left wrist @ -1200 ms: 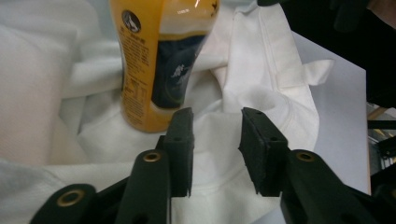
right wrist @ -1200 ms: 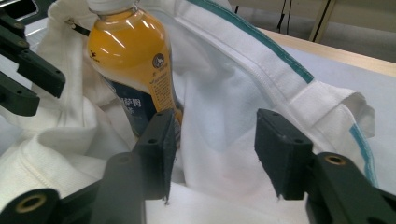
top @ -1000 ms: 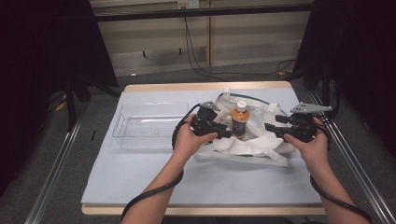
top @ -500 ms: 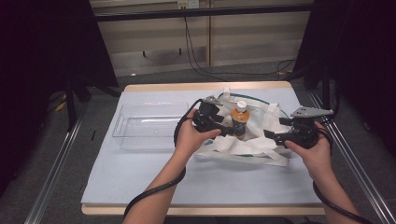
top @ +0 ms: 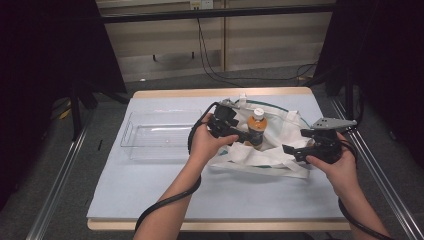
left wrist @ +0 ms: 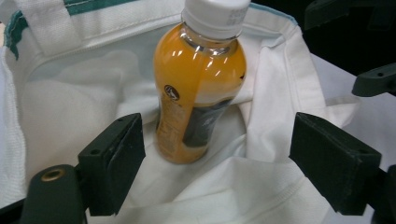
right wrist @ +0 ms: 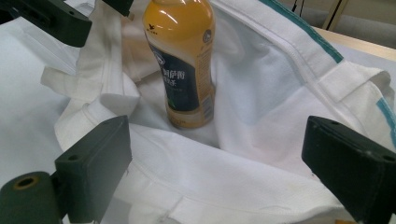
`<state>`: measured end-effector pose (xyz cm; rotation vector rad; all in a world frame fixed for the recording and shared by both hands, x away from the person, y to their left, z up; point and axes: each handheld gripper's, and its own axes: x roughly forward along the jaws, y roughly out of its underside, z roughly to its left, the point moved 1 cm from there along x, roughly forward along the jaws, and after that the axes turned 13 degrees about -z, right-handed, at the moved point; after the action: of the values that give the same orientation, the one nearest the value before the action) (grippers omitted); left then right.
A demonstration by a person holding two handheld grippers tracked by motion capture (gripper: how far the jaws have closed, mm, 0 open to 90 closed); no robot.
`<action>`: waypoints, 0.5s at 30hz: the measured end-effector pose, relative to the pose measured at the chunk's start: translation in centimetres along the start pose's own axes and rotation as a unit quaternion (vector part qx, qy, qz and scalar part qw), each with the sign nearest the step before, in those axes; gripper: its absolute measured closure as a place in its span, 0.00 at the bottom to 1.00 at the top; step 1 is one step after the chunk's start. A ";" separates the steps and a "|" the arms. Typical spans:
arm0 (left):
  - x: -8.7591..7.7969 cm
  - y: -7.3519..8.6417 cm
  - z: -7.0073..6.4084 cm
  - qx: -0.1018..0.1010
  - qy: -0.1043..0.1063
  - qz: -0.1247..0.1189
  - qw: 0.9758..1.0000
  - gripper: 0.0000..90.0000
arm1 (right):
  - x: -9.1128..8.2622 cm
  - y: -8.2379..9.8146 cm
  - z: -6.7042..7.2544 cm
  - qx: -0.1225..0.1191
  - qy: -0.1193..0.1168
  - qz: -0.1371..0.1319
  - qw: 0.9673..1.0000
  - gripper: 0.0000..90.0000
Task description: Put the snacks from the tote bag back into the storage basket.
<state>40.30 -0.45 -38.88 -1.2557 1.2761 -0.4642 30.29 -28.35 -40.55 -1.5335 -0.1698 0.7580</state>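
A: Where is the bottle (top: 257, 128)?

B: It stands upright inside the open white bag (top: 280, 131), on the right half of the bench (top: 150, 185). Orange drink, white cap, dark label. The cloth is bunched up around its base.

A: And the bag itself?

B: Slumped on the bench, mouth open, with a green trim along its rim. A strap lies across the near side, toward the person.

A: What about the left tongs (top: 239, 135)?

B: They sit at the bag's left edge, pointing at the bottle. Their jaws have just been opening and now stand wide, one on each side of the bottle, gripping nothing. In the left gripper view the bottle sits beyond the pads, clear of both.

A: The right tongs (top: 292, 150)?

B: They are at the bag's near right edge. Their jaws have also just been opening and are spread wide. The bag's rim runs beneath them; I can't quite tell whether a pad brushes the cloth, but they don't pinch it.

A: Anything else?

B: A clear tray (top: 155, 140) lies left of the bag, just beside the left hand (top: 205, 145).
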 end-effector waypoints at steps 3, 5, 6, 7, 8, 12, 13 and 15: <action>0.2 -0.2 0.0 -0.003 0.000 -0.009 1.000 0.19 | 0.0 0.0 0.1 0.000 -0.001 0.001 1.000 0.09; 0.4 -0.4 0.0 -0.003 0.003 -0.008 1.000 0.19 | 0.0 0.1 0.2 -0.001 -0.003 0.000 1.000 0.09; 0.5 -0.5 0.0 0.002 0.002 -0.007 1.000 0.19 | 0.0 0.1 0.3 -0.001 -0.005 0.001 1.000 0.09; 0.7 -0.5 -0.1 0.004 0.002 -0.003 1.000 0.18 | 0.0 0.1 0.3 -0.003 -0.007 0.002 1.000 0.09; 0.8 -0.6 -0.1 0.004 0.004 -0.002 1.000 0.18 | 0.0 0.1 0.3 -0.004 -0.007 0.001 1.000 0.09; 1.3 -0.8 -0.1 0.006 0.000 -0.001 1.000 0.18 | 0.0 0.2 0.4 -0.001 -0.010 -0.006 1.000 0.08; 1.4 -0.9 -0.1 0.004 0.002 -0.003 1.000 0.18 | 0.0 0.1 0.4 0.000 -0.010 -0.006 1.000 0.07; 1.7 -0.9 -0.1 0.008 -0.003 0.000 1.000 0.18 | -0.2 0.0 0.4 -0.001 -0.009 -0.010 1.000 0.07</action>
<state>41.07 -2.28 -38.80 -1.2437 1.2652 -0.4696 29.92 -28.14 -40.47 -1.5244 -0.1998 0.7564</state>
